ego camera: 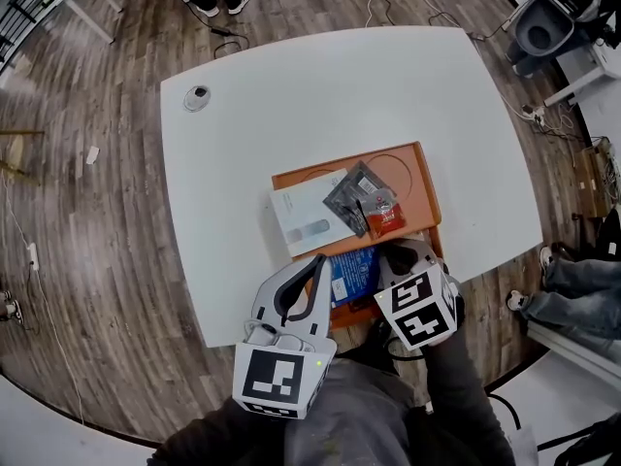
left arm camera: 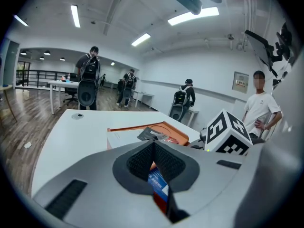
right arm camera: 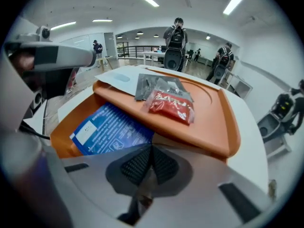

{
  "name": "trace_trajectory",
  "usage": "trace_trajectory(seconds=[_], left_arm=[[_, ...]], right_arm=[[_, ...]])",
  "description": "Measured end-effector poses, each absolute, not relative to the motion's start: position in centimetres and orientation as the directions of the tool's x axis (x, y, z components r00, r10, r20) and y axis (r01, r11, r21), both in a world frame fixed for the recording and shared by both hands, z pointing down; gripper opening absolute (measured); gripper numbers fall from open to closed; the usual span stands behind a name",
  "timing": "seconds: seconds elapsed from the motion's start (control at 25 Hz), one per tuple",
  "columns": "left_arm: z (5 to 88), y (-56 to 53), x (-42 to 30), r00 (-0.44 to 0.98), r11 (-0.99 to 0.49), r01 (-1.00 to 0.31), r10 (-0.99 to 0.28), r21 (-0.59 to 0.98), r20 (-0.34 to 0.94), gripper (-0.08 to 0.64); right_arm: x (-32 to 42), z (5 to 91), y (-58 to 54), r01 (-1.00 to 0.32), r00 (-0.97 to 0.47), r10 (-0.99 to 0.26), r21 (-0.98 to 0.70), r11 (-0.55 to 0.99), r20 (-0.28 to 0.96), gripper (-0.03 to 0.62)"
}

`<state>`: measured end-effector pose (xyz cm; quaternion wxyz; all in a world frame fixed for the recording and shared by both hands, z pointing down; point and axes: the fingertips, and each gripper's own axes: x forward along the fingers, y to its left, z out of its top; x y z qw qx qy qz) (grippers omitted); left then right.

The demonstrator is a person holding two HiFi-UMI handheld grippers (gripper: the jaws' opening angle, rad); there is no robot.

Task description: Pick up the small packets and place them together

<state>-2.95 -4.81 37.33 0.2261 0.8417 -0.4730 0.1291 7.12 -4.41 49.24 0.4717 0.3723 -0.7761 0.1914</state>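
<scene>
Right tongs (right arm camera: 151,147) ribbed, shut | blue packet (right arm camera: 111,127) glossy, flat | orange tray (right arm camera: 216,122) rounded

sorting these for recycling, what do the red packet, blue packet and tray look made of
Red packet: likely glossy plastic film; it shines and puckers at its sealed ends.
Blue packet: printed film or coated paper, flat with a slight sheen; which one is unclear.
Tray: probably moulded plastic, matte orange, with a rounded raised rim.
</scene>
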Motion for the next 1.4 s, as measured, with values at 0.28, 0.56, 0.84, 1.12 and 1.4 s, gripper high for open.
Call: trace_trajectory(seconds=[0.28, 0.56, 0.84, 1.12, 1.4], left_arm=[[37.0, -3.6, -2.9, 0.494, -0.432, -0.869, -0.753, 0.241, 0.435, -0.005], [34.6, -1.5, -2.3, 0.457, -0.405, -0.89, -0.798, 0.211, 0.394, -0.005], [31.5, 0.4, -0.7, 0.437, -0.401, -0.899, -0.837, 0.175, 0.329, -0.005], [30.1, 1.4, -0.1, 0.421, -0.392, -0.907, -0.856, 0.153, 0.3, -0.005], [30.1, 0.1, -0.8, 0.411, -0.382, -0.911, -0.861, 0.153, 0.298, -0.005]], right_arm=[[5.8, 48.1, -2.5, -0.695, -0.319, -0.397, 0.073, 0.716, 0.86, 0.003], [4.6, 43.4, -0.2, -0.639, -0.41, -0.445, 0.097, 0.763, 0.796, 0.003], [4.4, 36.8, 0.6, -0.601, -0.478, -0.526, 0.174, 0.78, 0.703, 0.003], [4.7, 35.2, 1.1, -0.587, -0.497, -0.544, 0.199, 0.784, 0.676, 0.003], [3.9, 34.5, -0.1, -0.584, -0.509, -0.556, 0.211, 0.784, 0.656, 0.003]])
